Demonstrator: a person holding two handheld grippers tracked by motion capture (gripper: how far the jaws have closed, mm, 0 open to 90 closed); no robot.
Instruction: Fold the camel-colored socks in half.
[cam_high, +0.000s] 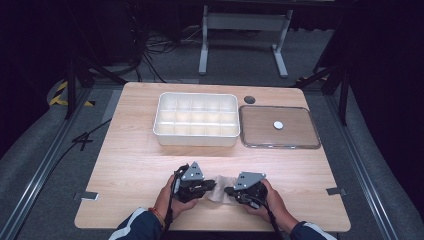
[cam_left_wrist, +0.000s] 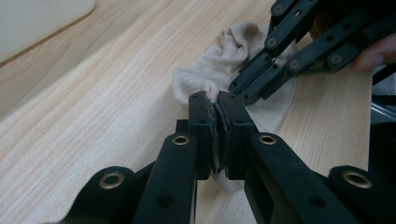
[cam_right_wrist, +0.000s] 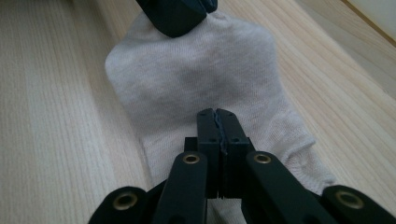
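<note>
High view first, from left to right: the left gripper has its jaws clamped on one end of a pale sock that lies flat on the table, and the right gripper is pinched on the other end, so the sock sits stretched between the two sets of fingers. In the left gripper view the fabric bunches up between the pads; in the right gripper view the jaws meet on a thin fold of sock. Beyond the fingertips stands a white divided box, and to its right a clear lid. To do this well, I'd say both hands should keep their hold firm, lift together and fold the sock evenly, since a lopsided pull could drag the cloth from the shallower right-hand pinch.
</note>
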